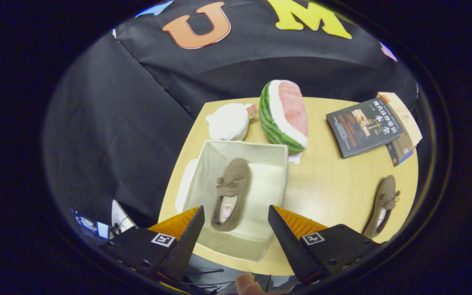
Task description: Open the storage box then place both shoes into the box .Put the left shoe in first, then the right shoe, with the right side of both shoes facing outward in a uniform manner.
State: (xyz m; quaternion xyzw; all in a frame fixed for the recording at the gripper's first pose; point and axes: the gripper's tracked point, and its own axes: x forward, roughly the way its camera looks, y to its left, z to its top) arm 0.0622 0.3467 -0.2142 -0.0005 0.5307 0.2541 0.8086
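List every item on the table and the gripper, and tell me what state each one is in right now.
storage box: open, one shoe inside.
shoe in box: lying flat.
second shoe: on the table, outside the box.
gripper: open, empty, above the box.
book: closed.
watermelon plush: on its side.

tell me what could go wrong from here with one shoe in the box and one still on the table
1. The shoe in the box lies mid-floor of the storage box, so the second shoe may land on it or wedge crooked.
2. The second shoe rests near the table edge; a clumsy grab could push it off.
3. The hand-held gripper is open and holds nothing; reaching across, it may brush the watermelon plush beside the box.
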